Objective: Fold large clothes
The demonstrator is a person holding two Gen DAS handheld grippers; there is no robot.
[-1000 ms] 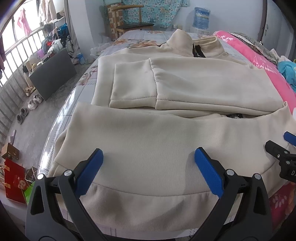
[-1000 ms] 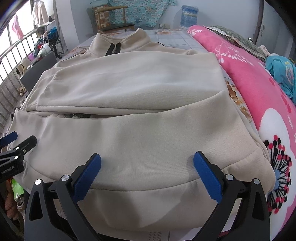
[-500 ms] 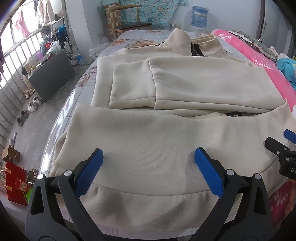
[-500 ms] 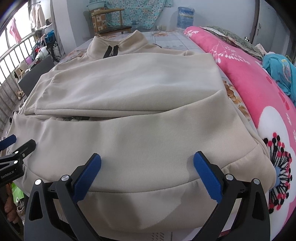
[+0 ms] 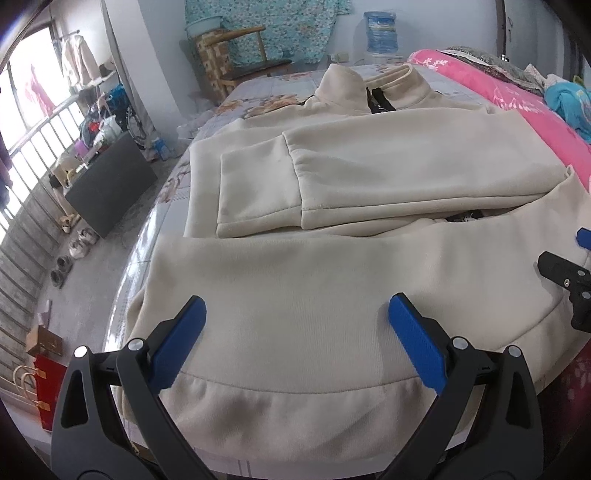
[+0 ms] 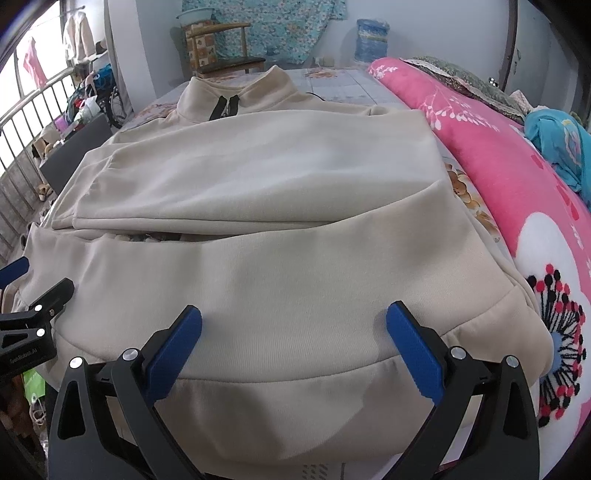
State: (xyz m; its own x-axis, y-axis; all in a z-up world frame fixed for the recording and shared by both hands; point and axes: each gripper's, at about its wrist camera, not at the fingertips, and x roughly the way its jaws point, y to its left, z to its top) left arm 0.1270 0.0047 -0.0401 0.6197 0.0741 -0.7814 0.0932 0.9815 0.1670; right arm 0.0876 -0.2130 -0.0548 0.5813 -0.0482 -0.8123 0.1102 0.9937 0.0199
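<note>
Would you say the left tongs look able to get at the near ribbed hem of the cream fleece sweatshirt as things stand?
Probably yes. The left tongs hang open right over the cream fleece sweatshirt's near ribbed hem, with only flat cloth between the fingers. The right tongs work further along, clear of that stretch.

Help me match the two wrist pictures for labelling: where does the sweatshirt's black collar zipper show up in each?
Left wrist view: the black zipper sits upper right of centre, in the standing collar.
Right wrist view: the black zipper sits upper left of centre, in the same collar.
Shared landmark: the blue water jug against the far wall, near the top in both.
</note>
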